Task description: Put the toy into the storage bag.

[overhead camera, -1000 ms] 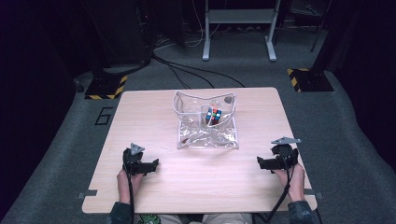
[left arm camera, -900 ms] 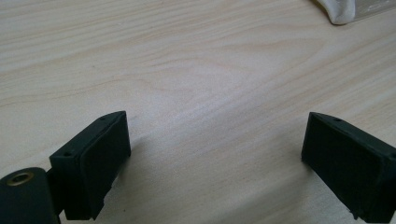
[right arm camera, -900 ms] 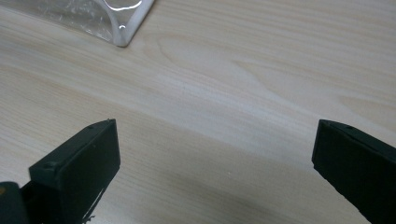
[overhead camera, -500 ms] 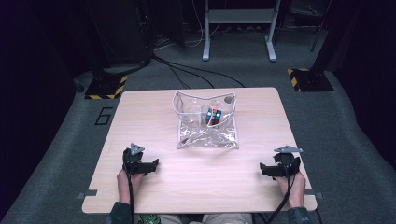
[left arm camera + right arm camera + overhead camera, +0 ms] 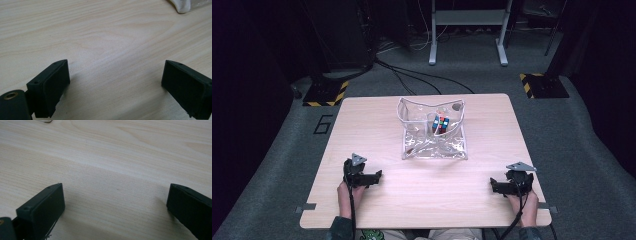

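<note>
grippers rest apart on table (image 5: 422, 175) (jaws spread wide).

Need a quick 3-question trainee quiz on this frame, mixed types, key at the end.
1. True or false: the left tool is shut on the colourful cube.
2. Multiple choice: where is the cube? A) on bare wood beside the right tool B) inside the clear plastic pouch C) on the floor
3. Fill in: in both gripper views, the wide-apart jaws frame nothing but bare ____.

Key:
1. False. Its jaws stand wide apart over the table, near the front edge.
2. B. The cube sits in the pouch at mid-table, apart from both tools.
3. Wood (the tabletop).
</note>
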A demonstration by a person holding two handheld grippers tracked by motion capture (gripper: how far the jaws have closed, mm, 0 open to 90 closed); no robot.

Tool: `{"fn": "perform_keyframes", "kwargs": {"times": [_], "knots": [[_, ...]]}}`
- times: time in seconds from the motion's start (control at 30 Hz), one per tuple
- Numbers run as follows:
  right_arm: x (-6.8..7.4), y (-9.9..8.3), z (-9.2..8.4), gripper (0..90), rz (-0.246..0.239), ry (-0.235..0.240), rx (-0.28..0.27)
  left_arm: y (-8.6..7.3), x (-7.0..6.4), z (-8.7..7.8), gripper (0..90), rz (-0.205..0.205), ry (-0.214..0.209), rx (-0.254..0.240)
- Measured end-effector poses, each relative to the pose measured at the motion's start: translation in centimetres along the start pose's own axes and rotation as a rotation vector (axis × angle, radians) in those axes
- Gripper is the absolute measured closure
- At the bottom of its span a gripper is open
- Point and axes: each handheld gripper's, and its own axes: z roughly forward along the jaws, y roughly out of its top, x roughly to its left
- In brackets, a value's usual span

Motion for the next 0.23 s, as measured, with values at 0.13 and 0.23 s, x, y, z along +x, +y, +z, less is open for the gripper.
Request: {"fn": "perform_keyframes", "kwargs": {"times": [0.13, 0.23], "knots": [[-0.02, -0.02, -0.01, 0.8, -0.003, 0.002, 0.0, 0.0, 0.01, 0.0, 7.7, 0.001, 0.0, 0.0], [0.0, -0.09, -0.08, 0.0, 0.001, 0.002, 0.003, 0.0, -0.01, 0.0, 7.7, 0.0, 0.002, -0.001]]}}
